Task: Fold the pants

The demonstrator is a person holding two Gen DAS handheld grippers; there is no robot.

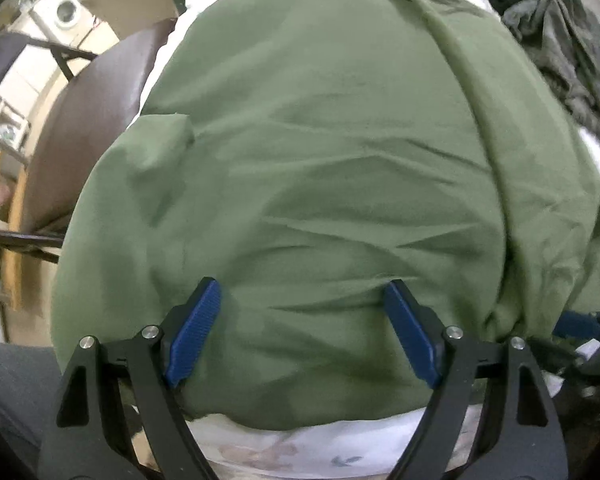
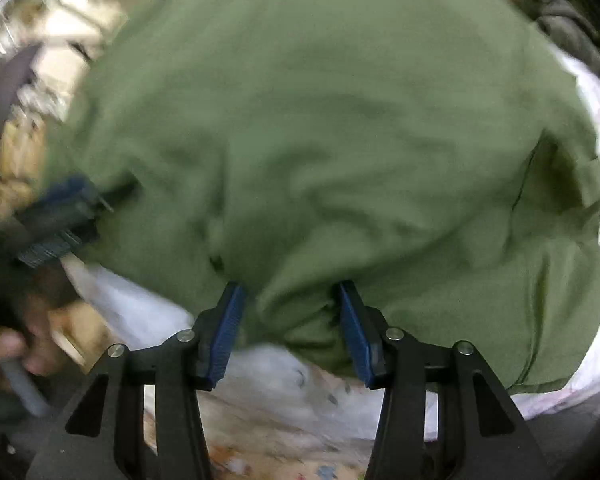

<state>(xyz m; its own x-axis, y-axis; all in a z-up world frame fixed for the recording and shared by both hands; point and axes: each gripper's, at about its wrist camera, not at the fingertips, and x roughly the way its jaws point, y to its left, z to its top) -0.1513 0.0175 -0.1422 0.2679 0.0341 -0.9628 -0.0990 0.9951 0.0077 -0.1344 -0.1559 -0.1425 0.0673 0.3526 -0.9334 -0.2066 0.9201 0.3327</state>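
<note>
Left gripper (image 1: 302, 330), black frame with blue ribbed pads: jaws spread wide, pointing steeply down over the near part of the olive-green cotton pants (image 1: 324, 152). Cloth lies beneath and between the pads, but neither pad presses on it; nothing is held.

Right gripper (image 2: 290, 332), same build: jaws about half apart, with a bunched fold of the pants' near edge rising between the pads. The view is blurred, so whether the pads pinch the fold or merely flank it cannot be told.

Pants: spread as one broad, wrinkled sheet, reaching from just ahead of both grippers to the far side of each view. A raised seam or folded ridge (image 1: 472, 92) runs diagonally across the right part in the left wrist view. A small flap (image 1: 168, 132) stands up at the left edge.

White printed bedsheet (image 1: 300, 448): under the pants, showing as a strip nearest the camera and along the right margin in the right wrist view.

Left gripper as seen from the right wrist view: at the pants' left edge, with the person's hand (image 2: 8, 348) below it.

Dark brown chair (image 1: 88, 128): beside the sheet, left.

Dark grey crumpled garment (image 1: 564, 40): far right, beyond the pants.

White washing machine (image 1: 66, 10): far left background.
</note>
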